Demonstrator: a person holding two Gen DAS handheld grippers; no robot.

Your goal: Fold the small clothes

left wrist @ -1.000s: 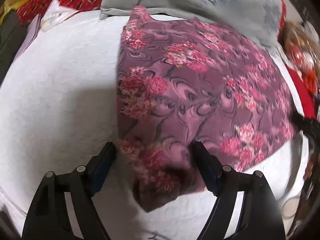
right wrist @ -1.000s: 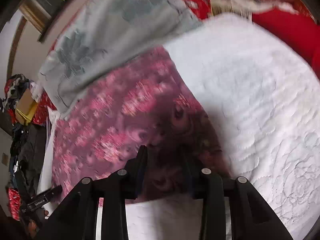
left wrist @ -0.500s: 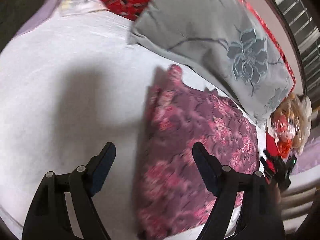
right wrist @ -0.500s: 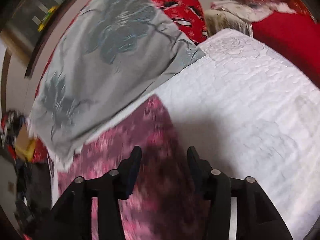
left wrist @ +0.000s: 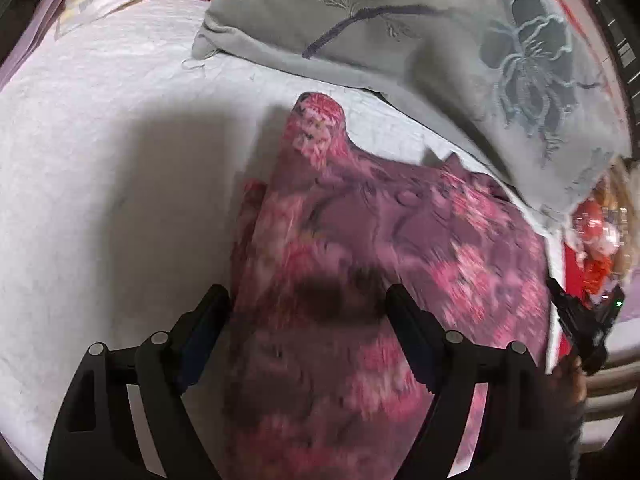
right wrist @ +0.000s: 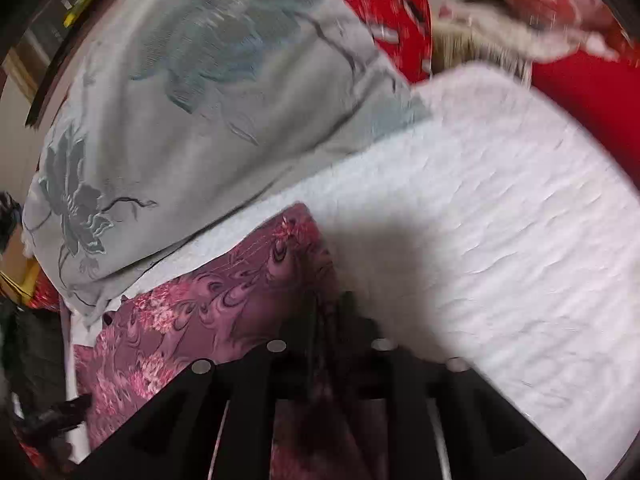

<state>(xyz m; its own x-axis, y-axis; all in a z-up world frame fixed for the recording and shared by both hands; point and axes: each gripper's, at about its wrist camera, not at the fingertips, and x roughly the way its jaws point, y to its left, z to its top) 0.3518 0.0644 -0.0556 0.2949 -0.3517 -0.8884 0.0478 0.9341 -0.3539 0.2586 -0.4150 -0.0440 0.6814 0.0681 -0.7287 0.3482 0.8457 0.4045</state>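
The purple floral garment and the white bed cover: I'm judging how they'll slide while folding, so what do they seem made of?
The purple floral garment looks like thin, soft woven or knit cloth with a printed matte pattern; it drapes and creases limply. The white bed cover looks like quilted cotton-type fabric, matte, with stitched ridges and puckers. Neither fibre can be confirmed.

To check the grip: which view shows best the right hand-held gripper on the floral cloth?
The right wrist view: right hand-held gripper is closing on the floral cloth. The left wrist view shows only its dark body at the edge.
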